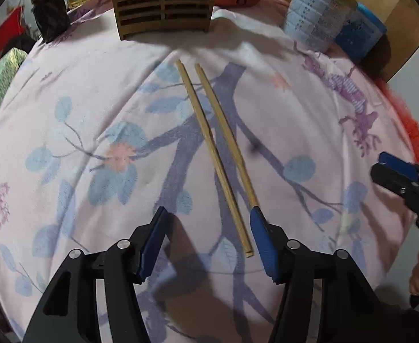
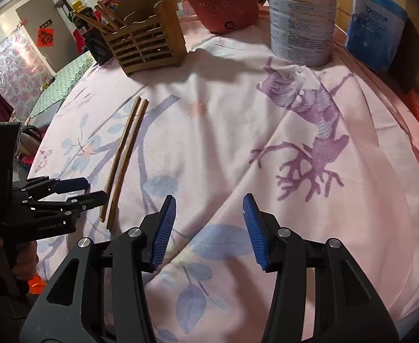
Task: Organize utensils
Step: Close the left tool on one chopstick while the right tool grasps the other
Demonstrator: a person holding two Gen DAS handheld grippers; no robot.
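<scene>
Left wrist view: left gripper point(image 1: 209, 237) at bottom centre, jaws parted and unclenched, straddling the near ends of two chopsticks point(image 1: 215, 154) lying centre frame on the floral cloth point(image 1: 80, 100). Slatted wooden holder point(image 1: 163, 3) at top centre.

Right wrist view: right gripper point(image 2: 209, 228) at bottom centre, jaws parted, nothing between them. Chopsticks point(image 2: 125, 157) at centre left; holder point(image 2: 146, 48) at upper left.

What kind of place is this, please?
Probably a home dining or kitchen table: a floral tablecloth, a wooden utensil holder, a red electric pot and loose chopsticks.
</scene>
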